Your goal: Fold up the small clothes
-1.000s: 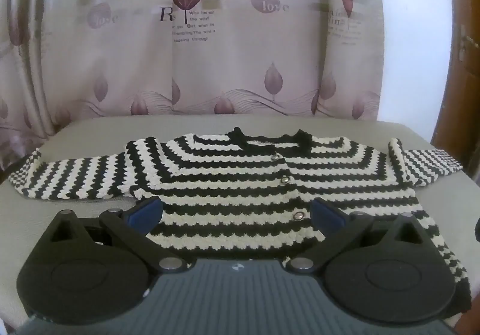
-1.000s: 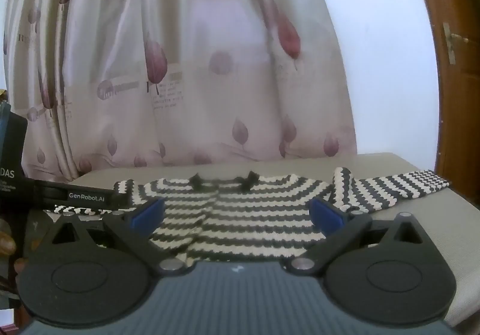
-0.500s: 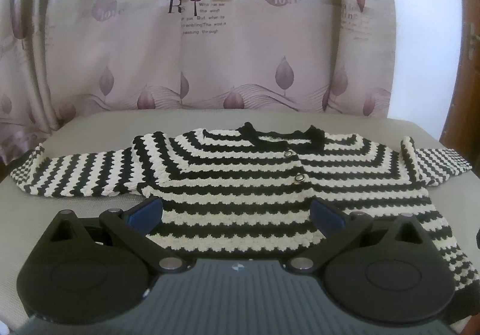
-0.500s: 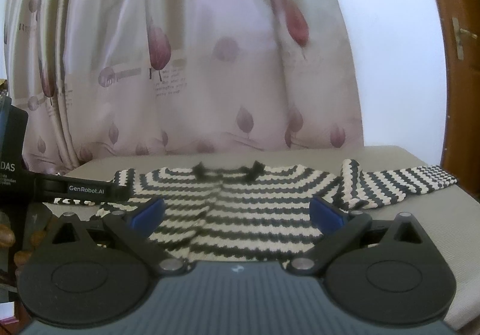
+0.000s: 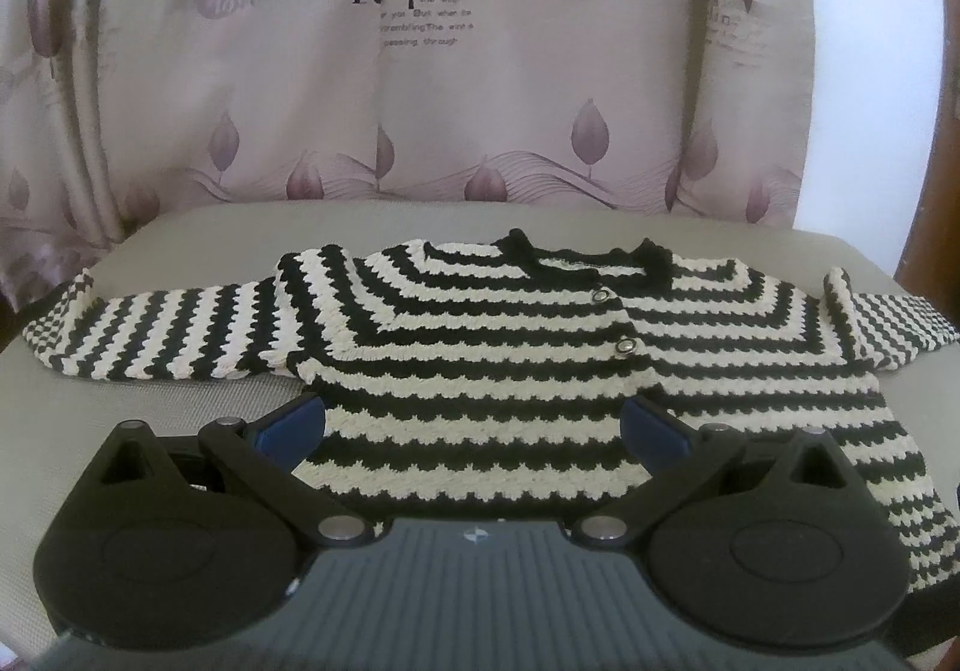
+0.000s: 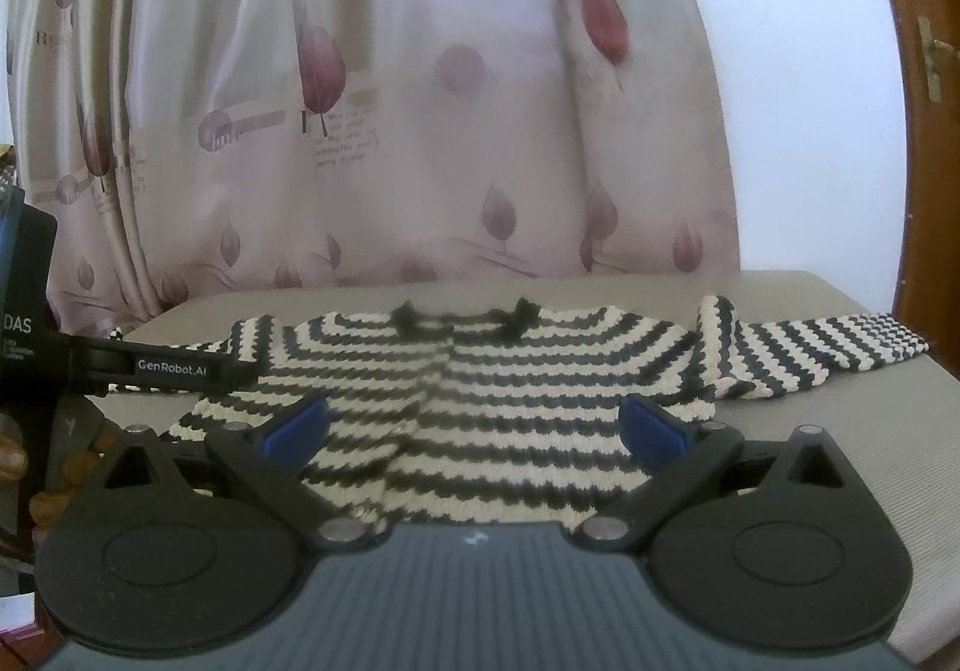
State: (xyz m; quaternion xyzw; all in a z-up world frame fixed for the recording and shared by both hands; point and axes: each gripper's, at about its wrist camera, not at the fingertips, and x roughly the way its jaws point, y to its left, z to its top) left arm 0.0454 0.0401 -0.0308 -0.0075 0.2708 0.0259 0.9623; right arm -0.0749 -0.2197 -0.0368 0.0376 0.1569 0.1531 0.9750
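Observation:
A small black-and-cream striped knitted cardigan (image 5: 498, 365) lies flat on the grey table, front up, buttons down the middle, both sleeves spread sideways. My left gripper (image 5: 474, 422) hovers open over its lower hem, blue pads wide apart and holding nothing. In the right wrist view the same cardigan (image 6: 480, 389) lies ahead, its right sleeve (image 6: 822, 341) stretching toward the table's right edge. My right gripper (image 6: 474, 428) is open above the hem too. The left gripper's body (image 6: 150, 365) shows at the far left with a person's hand (image 6: 54, 467) on it.
A pink curtain (image 5: 480, 71) with leaf prints hangs right behind the grey table (image 5: 198, 227). A white wall (image 6: 798, 89) and a brown door frame (image 6: 918, 131) stand at the right. The table's right edge runs close to the sleeve end.
Both views have drifted slightly left and back, so the cardigan sits a little more to the right and farther off. Neither gripper's fingers have changed and the garment has not moved.

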